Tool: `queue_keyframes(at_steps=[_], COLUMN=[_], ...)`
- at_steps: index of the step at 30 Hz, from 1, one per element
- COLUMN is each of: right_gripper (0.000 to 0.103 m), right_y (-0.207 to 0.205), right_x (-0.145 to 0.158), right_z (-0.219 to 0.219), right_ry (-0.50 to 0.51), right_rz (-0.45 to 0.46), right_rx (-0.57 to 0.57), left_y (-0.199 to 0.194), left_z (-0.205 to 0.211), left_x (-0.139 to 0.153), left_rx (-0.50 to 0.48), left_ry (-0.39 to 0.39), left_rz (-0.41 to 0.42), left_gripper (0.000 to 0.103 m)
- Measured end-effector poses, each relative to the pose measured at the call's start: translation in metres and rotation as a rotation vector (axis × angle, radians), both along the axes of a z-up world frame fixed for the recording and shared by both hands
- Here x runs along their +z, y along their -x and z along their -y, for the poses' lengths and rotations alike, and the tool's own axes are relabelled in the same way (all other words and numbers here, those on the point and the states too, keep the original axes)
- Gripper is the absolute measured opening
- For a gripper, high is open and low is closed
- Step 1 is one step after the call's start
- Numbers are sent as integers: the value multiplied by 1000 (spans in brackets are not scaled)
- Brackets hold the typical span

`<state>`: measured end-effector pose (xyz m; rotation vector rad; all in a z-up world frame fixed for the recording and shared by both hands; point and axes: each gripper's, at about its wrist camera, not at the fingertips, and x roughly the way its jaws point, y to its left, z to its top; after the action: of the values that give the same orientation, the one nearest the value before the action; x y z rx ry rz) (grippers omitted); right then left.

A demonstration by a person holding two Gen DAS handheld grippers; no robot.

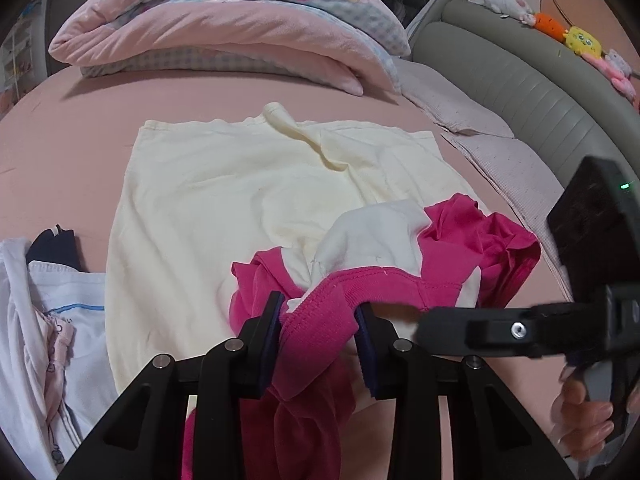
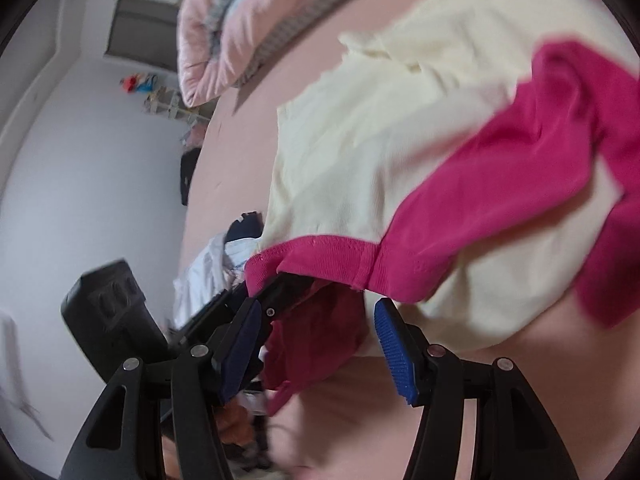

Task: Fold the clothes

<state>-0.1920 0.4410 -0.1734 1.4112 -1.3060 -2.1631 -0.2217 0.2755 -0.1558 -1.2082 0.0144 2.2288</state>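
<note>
Far left in the left wrist view: a heap of white and pale blue clothes (image 1: 44, 320) with a navy piece (image 1: 52, 246) at its top edge, lying on the pink bed sheet (image 1: 60, 148). Next to the right, a cream garment (image 1: 224, 196) spread flat across the sheet, one corner rumpled up near its far edge. Behind it, a folded pink quilt (image 1: 224, 28) with checked panels. Low in the middle, the left gripper (image 1: 318, 320) clamped on the ribbed collar of a magenta and white shirt (image 1: 400, 248), blue pads pressing the band from both sides, the rest of the shirt bunched on top of the cream garment and hanging below the jaws. Further right, the right gripper (image 1: 432, 326) reaching in sideways beside the collar, a hand (image 1: 588, 416) on its handle. Along the right edge, a grey padded headboard (image 1: 520, 92) lined with plush toys (image 1: 580, 40). In the right wrist view, blurred: right gripper (image 2: 316, 320) with jaws standing apart, magenta fabric (image 2: 320, 344) loose between the pads, neither pad pressing it; the collar band just above the fingertips.
</note>
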Motion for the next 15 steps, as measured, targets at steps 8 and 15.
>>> queue_keyframes(at_steps=[8, 15], right_gripper=[63, 64], right_y=[-4, 0], right_x=[-25, -31], right_z=[-15, -21], right_ry=[140, 172], right_rz=[70, 74], right_rx=[-243, -345], left_y=[-3, -13], left_z=[2, -5], left_x=[2, 7], left_rx=[-13, -42], left_ry=[-47, -38], left_rz=[21, 3], left_gripper=[30, 30])
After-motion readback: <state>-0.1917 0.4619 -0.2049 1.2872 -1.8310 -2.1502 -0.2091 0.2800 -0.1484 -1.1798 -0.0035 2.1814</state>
